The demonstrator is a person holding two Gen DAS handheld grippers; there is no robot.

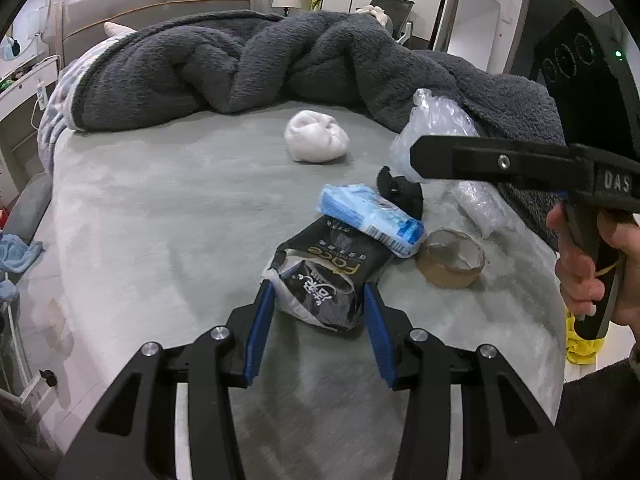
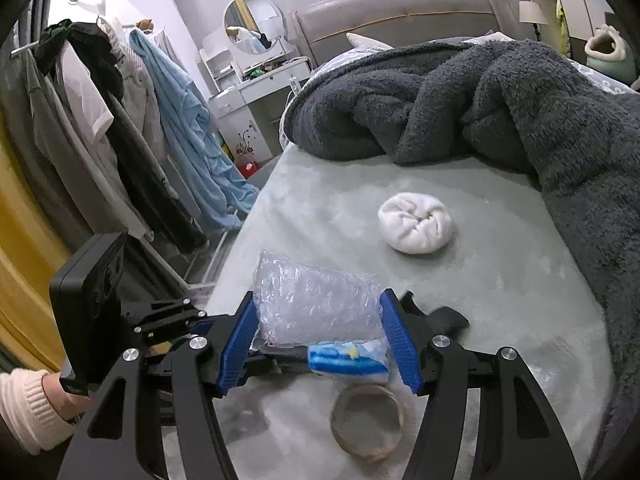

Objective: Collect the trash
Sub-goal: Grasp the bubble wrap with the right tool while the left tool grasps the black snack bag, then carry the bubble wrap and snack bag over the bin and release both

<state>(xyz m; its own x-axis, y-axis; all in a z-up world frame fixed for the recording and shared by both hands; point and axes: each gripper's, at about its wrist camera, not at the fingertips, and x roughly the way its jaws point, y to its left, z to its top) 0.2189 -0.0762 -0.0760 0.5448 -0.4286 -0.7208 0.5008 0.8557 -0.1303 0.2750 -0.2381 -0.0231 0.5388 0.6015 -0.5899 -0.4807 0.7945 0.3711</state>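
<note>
Trash lies on the grey-green bed sheet. My left gripper has its jaws on either side of a black snack bag, touching its edges. A blue tissue pack leans on the bag, and also shows in the right wrist view. A cardboard tape ring lies to the right; it shows in the right wrist view too. My right gripper is shut on a clear bubble-wrap piece, held above the sheet; it also shows in the left wrist view. A white wad lies farther back.
A dark grey fleece blanket is heaped across the back and right of the bed. A small black object lies behind the tissue pack. A clothes rack and a dresser with a mirror stand left of the bed.
</note>
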